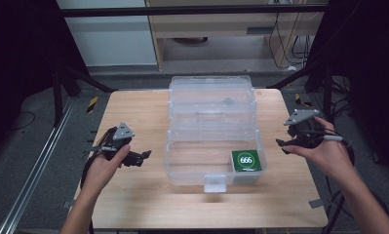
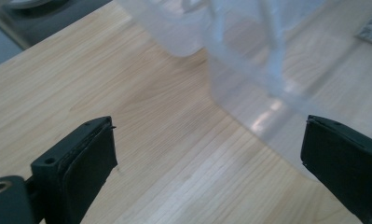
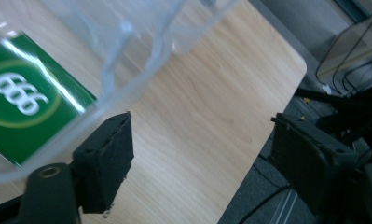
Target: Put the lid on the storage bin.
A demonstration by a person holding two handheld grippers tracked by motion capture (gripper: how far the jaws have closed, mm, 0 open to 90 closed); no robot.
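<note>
1. A clear plastic box (image 1: 211, 131) sits open mid-tabletop (image 1: 133, 195), a green packet (image 1: 246, 161) in its front right corner.
2. Left hand-held gripper (image 1: 138, 158), jaws spread, hovers just left of the box.
3. Right hand-held gripper (image 1: 285, 145), jaws spread, hovers just right of it.

A light wooden table (image 1: 133, 195) stands on grey carpet floor (image 1: 31, 122), with a pale wooden cabinet (image 1: 216, 24), black frame bars (image 1: 192, 9) and loose cables (image 1: 292, 44) beyond it.

A clear plastic box (image 1: 211, 122) sits on the wooden table (image 1: 133, 195).
</note>
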